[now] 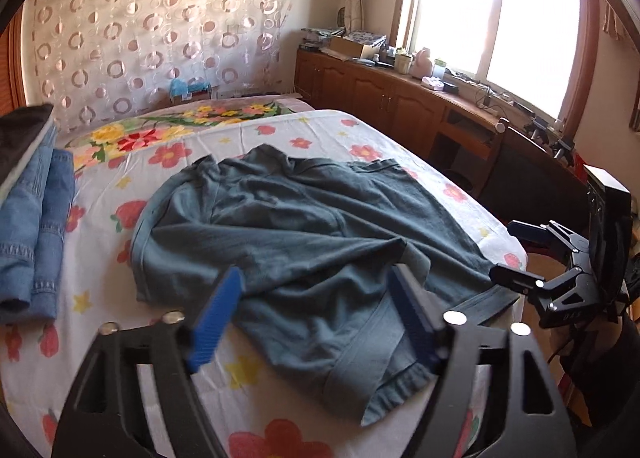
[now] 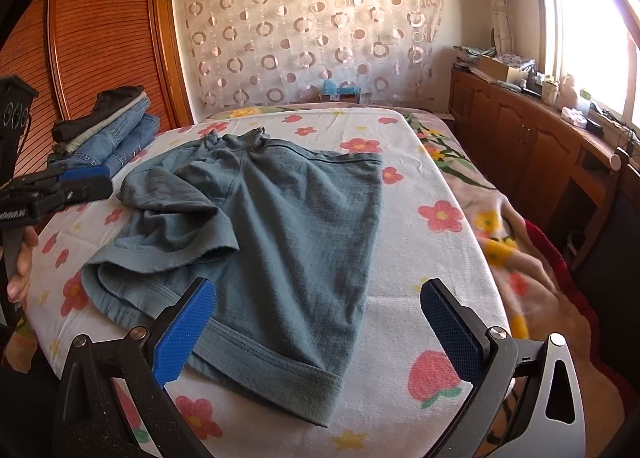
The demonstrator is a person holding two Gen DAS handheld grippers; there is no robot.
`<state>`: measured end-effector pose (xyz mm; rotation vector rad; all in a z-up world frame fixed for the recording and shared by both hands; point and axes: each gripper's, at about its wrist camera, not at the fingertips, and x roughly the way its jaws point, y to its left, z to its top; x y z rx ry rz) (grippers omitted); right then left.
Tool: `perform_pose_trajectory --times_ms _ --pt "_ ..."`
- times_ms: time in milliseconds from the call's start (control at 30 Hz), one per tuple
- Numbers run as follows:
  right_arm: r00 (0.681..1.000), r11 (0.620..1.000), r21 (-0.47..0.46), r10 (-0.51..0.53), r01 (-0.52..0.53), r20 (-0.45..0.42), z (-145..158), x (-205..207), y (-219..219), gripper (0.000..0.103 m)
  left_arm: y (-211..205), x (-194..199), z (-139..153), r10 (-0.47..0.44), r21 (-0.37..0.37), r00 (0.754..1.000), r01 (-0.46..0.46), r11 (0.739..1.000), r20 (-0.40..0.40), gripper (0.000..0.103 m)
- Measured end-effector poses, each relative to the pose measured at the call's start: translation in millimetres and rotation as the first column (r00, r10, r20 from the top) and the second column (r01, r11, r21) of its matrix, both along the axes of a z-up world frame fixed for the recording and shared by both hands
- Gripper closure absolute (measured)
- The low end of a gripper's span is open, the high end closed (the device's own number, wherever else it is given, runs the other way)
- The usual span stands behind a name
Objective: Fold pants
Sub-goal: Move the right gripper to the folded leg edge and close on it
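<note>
Right now your left gripper (image 1: 316,298) stands with its blue pads (image 1: 218,318) spread wide in the lower centre of the left wrist view, nothing pinched between them; the crumpled near edge of the teal pants (image 1: 304,225) shows in the gap, and whether a pad brushes the cloth cannot be told. Your right gripper (image 2: 320,330) is likewise parted in the lower part of its own view, one blue pad over a hem of the pants (image 2: 288,217), the other over the bare floral sheet (image 2: 420,185), gripping nothing. In the left wrist view the right gripper (image 1: 516,254) also shows at the right edge, jaws apart, just off the bed's corner. The pants lie mid-bed, loosely spread, one leg flat toward frame bottom, the other bunched and folded over at centre left in the right wrist view. A stack of denim and dark clothes (image 2: 108,125) sits at upper left there. A wooden cabinet (image 1: 384,101) runs under the window (image 1: 496,13) at upper right.
</note>
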<state>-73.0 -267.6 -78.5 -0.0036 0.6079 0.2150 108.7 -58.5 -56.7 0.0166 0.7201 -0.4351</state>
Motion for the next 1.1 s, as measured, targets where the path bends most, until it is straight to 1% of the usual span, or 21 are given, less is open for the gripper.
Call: perform_pose_trajectory --times_ms 67,200,300,333,500,733,767,833,1000,1100 --pt "1.000 1.000 0.002 0.007 -0.007 -0.004 -1 1 2 0.003 7 0 -9 0.015 0.003 1.000 -0.015 1.000 -0.022 0.022" --pt "0.999 0.999 0.002 0.032 -0.032 -0.014 -1 6 8 0.009 19 -2 -26 0.067 0.043 0.997 -0.065 0.997 -0.045 0.022" --pt "0.998 0.999 -0.002 0.053 -0.053 -0.014 0 10 14 0.013 26 -3 -35 0.080 0.046 0.994 -0.077 0.996 -0.072 0.022" --pt "0.998 0.998 -0.006 0.058 -0.058 -0.017 0 13 18 0.017 27 -3 -37 0.086 0.051 0.993 -0.082 0.995 -0.076 0.022" --pt "0.996 0.996 -0.013 0.089 -0.089 -0.022 3 24 28 0.028 33 -2 -47 0.108 0.070 0.989 -0.102 0.992 -0.097 0.022" --pt "0.989 0.989 -0.015 0.143 -0.144 -0.032 8 40 43 0.045 36 -3 -53 0.119 0.064 0.986 -0.112 0.992 -0.114 0.022" --pt "0.988 0.988 -0.014 0.153 -0.153 -0.036 8 42 45 0.046 36 -3 -55 0.120 0.061 0.985 -0.114 0.992 -0.120 0.022" --pt "0.984 0.985 -0.011 0.171 -0.172 -0.047 5 48 49 0.047 37 -5 -56 0.120 0.061 0.987 -0.114 0.992 -0.105 0.022" --pt "0.974 0.978 0.000 0.206 -0.207 -0.100 -6 65 58 0.047 31 -8 -57 0.114 0.103 0.991 -0.107 0.989 -0.070 0.022" --pt "0.969 0.977 0.001 0.214 -0.215 -0.121 -11 77 62 0.049 31 -7 -57 0.114 0.109 0.991 -0.107 0.988 -0.065 0.021"
